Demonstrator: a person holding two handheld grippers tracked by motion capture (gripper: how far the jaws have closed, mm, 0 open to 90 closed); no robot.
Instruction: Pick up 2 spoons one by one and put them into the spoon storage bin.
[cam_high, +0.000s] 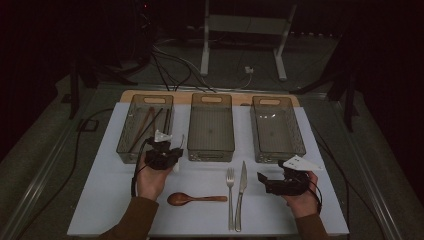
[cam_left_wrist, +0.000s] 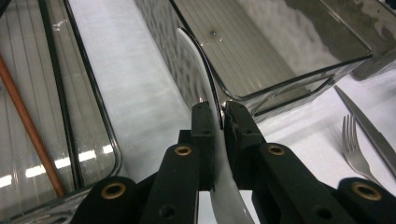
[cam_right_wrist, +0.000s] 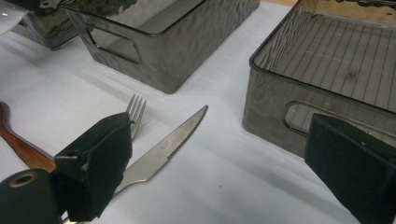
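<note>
1. White table board (cam_high: 210, 200) under dim light carries three smoked plastic bins (cam_high: 210, 127) in a row.
2. Left gripper (cam_left_wrist: 219, 116) pinches a thin white spoon (cam_left_wrist: 205, 65) by its handle, between the left and middle bins; it looks light, glossy, likely slippery and brittle.
3. Right gripper (cam_right_wrist: 219, 154) hangs wide open, empty, over the knife (cam_right_wrist: 173, 147) and fork (cam_right_wrist: 134, 112).

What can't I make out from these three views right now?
- White utensil clamped in the left gripper: lower end cut off by the left gripper view's bottom edge; tiny in the high view.
- Sticks in the left bin: dim, count unclear.
- Knife handle: behind the right gripper's jaw.
</note>
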